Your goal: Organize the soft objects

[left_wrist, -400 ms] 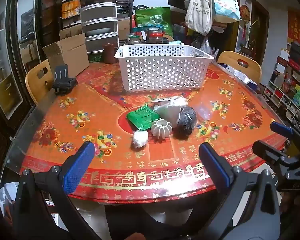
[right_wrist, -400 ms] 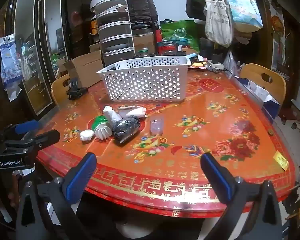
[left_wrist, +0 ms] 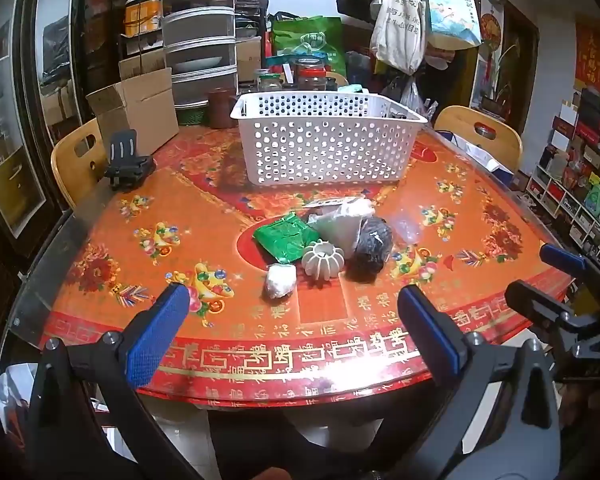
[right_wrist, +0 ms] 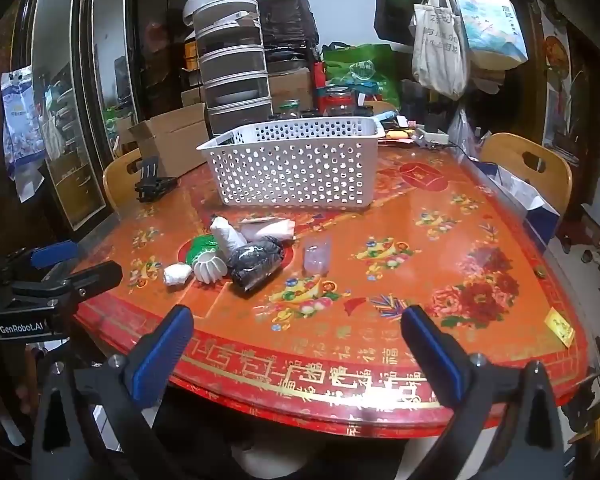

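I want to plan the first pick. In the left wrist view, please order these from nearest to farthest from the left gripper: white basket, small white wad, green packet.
From the left gripper:
1. Small white wad, nearest, just ahead of the open jaws.
2. Green packet, behind the wad, mid-table.
3. White basket, farthest, at the table's back.

Behind the red-and-gold tabletop (left_wrist: pixel 308 344), wooden chairs (left_wrist: pixel 76 160) stand beside cardboard boxes (left_wrist: pixel 140 108), stacked drawers (left_wrist: pixel 200 40) and hanging tote bags (left_wrist: pixel 400 28).
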`<state>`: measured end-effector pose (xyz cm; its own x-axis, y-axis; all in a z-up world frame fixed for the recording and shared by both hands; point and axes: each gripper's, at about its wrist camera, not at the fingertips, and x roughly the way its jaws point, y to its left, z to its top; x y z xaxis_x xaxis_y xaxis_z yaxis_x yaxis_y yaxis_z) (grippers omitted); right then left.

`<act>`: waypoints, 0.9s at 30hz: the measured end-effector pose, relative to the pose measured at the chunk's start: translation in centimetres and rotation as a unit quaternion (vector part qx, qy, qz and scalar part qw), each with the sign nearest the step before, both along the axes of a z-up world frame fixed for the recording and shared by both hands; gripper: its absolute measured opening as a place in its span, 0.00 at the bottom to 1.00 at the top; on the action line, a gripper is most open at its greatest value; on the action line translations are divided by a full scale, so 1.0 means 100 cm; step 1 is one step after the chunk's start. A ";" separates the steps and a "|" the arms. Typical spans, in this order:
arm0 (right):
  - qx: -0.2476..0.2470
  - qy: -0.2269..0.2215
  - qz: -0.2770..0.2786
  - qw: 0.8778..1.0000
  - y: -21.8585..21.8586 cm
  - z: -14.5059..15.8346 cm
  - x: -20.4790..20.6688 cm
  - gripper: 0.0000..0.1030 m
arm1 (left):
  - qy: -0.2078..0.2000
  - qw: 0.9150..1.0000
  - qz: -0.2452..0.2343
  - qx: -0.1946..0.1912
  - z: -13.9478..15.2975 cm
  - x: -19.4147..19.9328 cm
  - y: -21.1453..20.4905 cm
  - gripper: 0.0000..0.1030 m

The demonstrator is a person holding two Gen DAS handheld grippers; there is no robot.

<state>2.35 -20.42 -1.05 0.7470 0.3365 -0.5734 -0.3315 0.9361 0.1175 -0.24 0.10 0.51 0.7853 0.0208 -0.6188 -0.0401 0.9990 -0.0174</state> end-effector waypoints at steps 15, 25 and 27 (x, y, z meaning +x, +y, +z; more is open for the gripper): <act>-0.001 0.002 0.001 1.000 0.001 0.001 -0.002 1.00 | 0.001 1.000 -0.002 -0.004 0.000 -0.001 0.003 1.00; -0.001 0.003 0.001 1.000 0.001 0.000 -0.002 1.00 | 0.001 1.000 -0.001 -0.007 0.001 -0.001 0.002 1.00; 0.000 0.003 0.001 1.000 0.001 0.000 -0.002 1.00 | 0.001 1.000 -0.001 -0.004 0.000 0.000 0.002 1.00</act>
